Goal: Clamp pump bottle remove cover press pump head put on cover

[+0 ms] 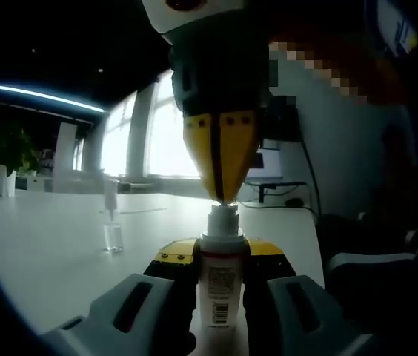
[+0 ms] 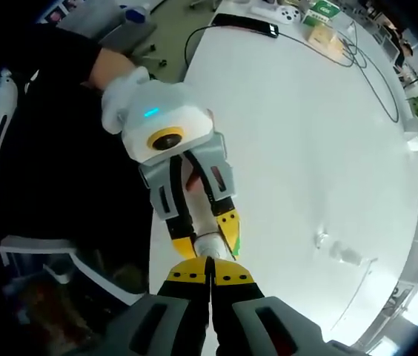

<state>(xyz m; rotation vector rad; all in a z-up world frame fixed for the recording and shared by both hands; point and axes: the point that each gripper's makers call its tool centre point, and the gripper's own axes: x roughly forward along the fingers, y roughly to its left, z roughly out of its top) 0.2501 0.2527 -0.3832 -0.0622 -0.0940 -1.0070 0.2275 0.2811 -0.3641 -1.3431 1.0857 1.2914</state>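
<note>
1. Left gripper view: the left gripper (image 1: 220, 285) is clamping the upright pump bottle (image 1: 219, 285) at 6 o'clock; the right gripper (image 1: 222, 194), jaws closed together, is touching the pump head (image 1: 223, 217) from 12 o'clock.
2. Right gripper view: the right gripper (image 2: 210, 276) is sitting at 6 o'clock, jaws together over the bottle top; a clear cover (image 2: 340, 252) is lying on the white table (image 2: 305, 133) at 3 o'clock.

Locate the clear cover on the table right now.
In the left gripper view the clear cover stands upright on the white table, apart from and left of the clamped pump bottle; in the right gripper view it sits lower right.
</note>
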